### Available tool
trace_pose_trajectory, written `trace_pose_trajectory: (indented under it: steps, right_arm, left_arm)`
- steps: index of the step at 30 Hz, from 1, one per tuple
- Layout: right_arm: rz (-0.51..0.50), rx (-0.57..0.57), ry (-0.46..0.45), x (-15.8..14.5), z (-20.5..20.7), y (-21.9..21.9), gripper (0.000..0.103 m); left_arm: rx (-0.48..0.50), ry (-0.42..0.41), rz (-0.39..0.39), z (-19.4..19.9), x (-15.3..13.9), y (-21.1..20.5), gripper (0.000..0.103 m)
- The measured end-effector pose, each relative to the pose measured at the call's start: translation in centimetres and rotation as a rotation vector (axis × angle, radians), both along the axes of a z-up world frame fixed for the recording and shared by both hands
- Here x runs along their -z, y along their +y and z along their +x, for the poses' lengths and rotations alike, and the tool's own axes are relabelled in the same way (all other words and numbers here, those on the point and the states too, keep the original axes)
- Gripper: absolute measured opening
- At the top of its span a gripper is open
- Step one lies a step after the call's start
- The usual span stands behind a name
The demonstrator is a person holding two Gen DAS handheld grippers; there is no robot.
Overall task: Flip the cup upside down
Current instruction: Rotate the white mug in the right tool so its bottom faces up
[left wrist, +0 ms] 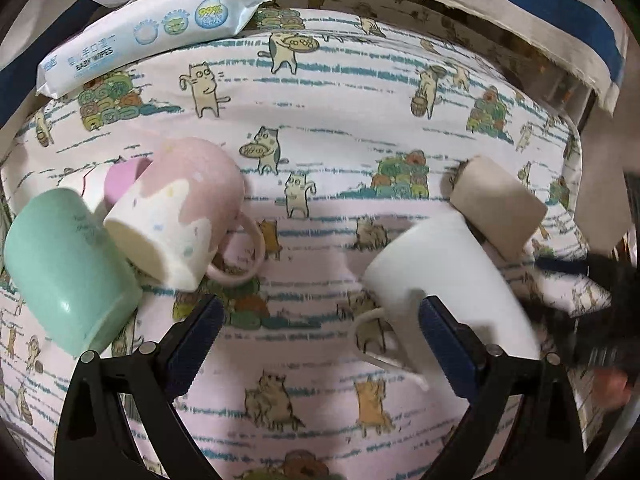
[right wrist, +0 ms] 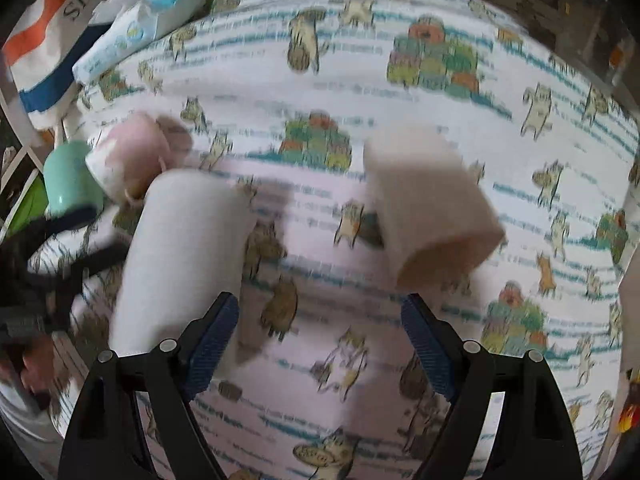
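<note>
A cat-print cloth (left wrist: 320, 208) covers the bench. Nearest, the left gripper (left wrist: 322, 336) and right gripper (right wrist: 320, 334) both gape wide, holding nothing. The white cup (left wrist: 452, 280) stands upside down mid-bench, a beige cup (left wrist: 500, 204) just behind it. Green cup (left wrist: 68, 272) and pink cup (left wrist: 180, 212) sit towards the left edge; baby wipes (left wrist: 148, 28) lie at the far edge.

- A worktop covered by a white cloth printed with cartoon cats and teal stripes (left wrist: 340, 92) carries everything.
- Upside down on it: a mint-green plastic cup (left wrist: 68, 268), a pink-and-white handled mug (left wrist: 180, 208), a white handled mug (left wrist: 448, 280) and a beige cup (left wrist: 500, 204).
- A white-and-blue baby-wipes pack (left wrist: 148, 28) lies at the far edge.
</note>
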State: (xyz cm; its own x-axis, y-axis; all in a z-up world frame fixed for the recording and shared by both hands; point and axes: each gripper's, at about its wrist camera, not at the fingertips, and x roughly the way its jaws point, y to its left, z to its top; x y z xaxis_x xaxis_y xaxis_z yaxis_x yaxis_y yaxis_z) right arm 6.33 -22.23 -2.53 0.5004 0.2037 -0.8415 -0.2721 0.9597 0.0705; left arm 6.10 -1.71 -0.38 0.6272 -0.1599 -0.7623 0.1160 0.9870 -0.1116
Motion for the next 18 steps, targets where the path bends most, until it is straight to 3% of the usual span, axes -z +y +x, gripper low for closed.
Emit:
trace_pose_trajectory:
  steps: [4,7,10,13,16,18]
  right_arm:
    - [-0.018,0.042,-0.084,-0.2,-1.9,0.2,0.085]
    - [0.034,0.086,-0.179,-1.5,-4.2,0.0,0.085]
    - [0.106,0.097,-0.265,-2.9,-6.8,0.2,0.085]
    - [0.101,0.095,-0.329,-3.7,-9.0,1.7,0.085]
    - [0.101,0.079,-0.337,-3.7,-10.3,3.8,0.086]
    - [0.104,0.069,-0.314,-3.3,-10.6,5.2,0.092]
  left_arm:
    - [0.017,-0.013,-0.040,0.6,-0.3,-0.3,0.097]
    - [0.027,-0.043,-0.069,-0.3,-0.5,-0.1,0.097]
    - [0.043,-0.145,-0.084,-2.6,-1.3,0.4,0.097]
    - [0.044,-0.291,-0.063,-5.5,-2.6,1.0,0.097]
    - [0.020,-0.446,-0.028,-8.0,-4.1,1.8,0.103]
    - [-0.012,-0.523,-0.030,-8.9,-4.8,2.7,0.103]
